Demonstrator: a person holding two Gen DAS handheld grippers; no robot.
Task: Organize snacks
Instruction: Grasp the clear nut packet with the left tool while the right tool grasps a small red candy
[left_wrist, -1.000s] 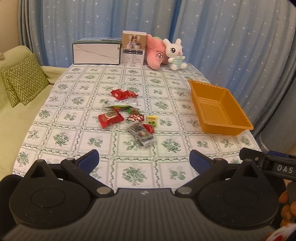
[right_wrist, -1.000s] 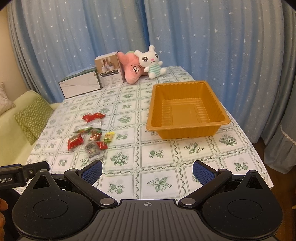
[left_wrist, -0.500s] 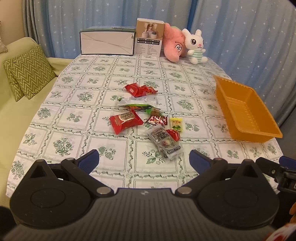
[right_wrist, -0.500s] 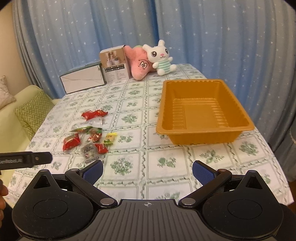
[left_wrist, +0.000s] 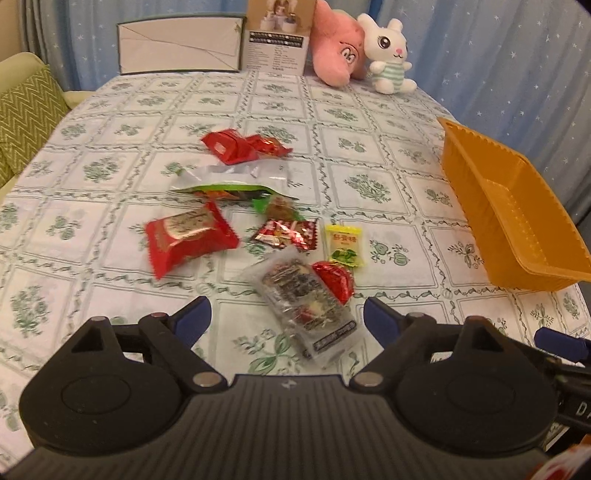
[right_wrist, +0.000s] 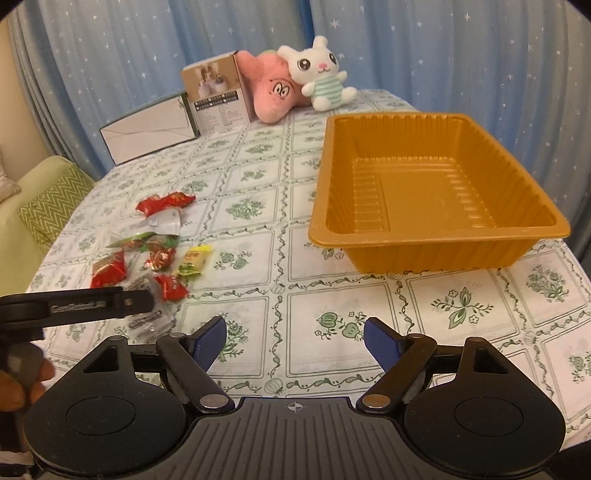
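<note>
Our nearest snack, the clear crinkly packet (left_wrist: 308, 312), lies on the tablecloth (left_wrist: 110, 122) at the near edge of the scattered wrappers; we judge it light, limp and slippery, best pinched across its middle. Our left gripper (left_wrist: 287, 318) is closing, nothing pressed yet; the right gripper (right_wrist: 294, 341) is likewise closing, empty, before the orange tray (right_wrist: 436, 243).

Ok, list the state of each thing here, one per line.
Orange tray: upright, nothing inside.
Snack packets: sealed, loose on the tablecloth, none in the tray.
Clear packet: flat, nearest the left tongs.
Left tongs: closing, gripping nothing.
Right tongs: closing, gripping nothing.
</note>
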